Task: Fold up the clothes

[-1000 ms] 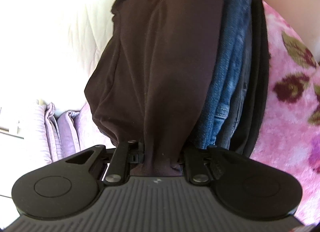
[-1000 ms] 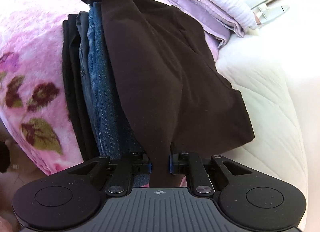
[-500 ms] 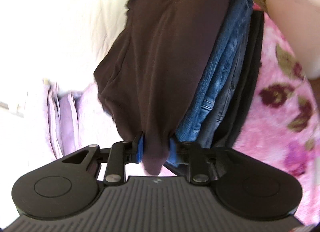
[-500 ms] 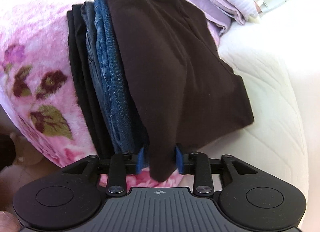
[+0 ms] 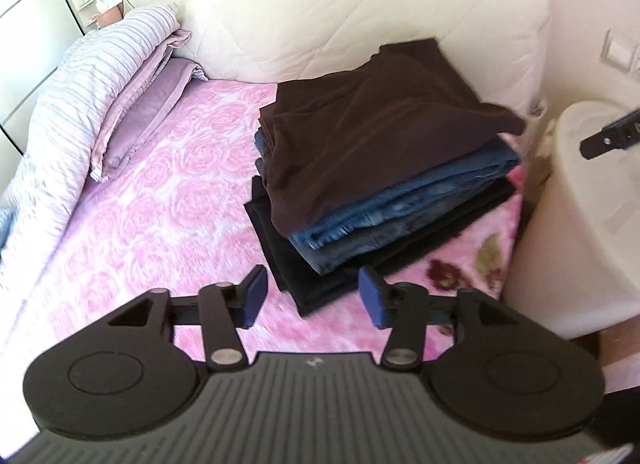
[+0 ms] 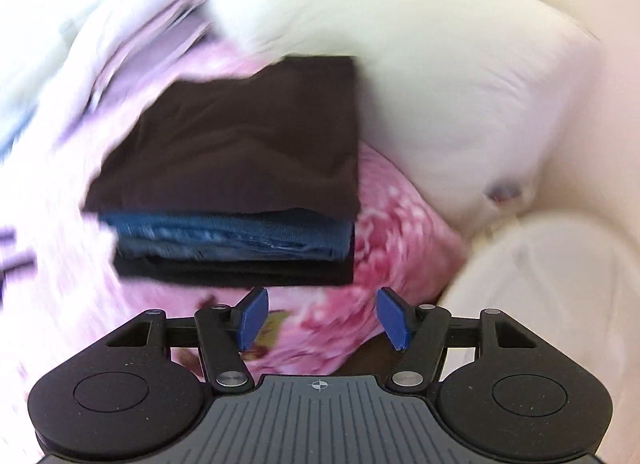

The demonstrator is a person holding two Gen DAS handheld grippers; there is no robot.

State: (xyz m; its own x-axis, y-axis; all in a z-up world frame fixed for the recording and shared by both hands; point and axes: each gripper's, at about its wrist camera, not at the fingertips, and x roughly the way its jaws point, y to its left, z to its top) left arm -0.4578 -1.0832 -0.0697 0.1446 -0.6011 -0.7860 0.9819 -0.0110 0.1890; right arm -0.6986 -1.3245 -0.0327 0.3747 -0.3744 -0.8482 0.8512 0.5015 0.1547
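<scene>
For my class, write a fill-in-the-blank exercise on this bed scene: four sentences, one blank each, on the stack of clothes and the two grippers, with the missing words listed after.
1. The top garment of the stack is dark ____ in colour.
2. Directly beneath the top garment lie folded blue ____.
3. The stack rests on a ____ floral blanket.
4. Between the blue pads of the left gripper and the right gripper, whose jaws are opening, there is ____.

Missing words: brown; jeans; pink; nothing

No text or label is legible anywhere (frames partly blurred).
</scene>
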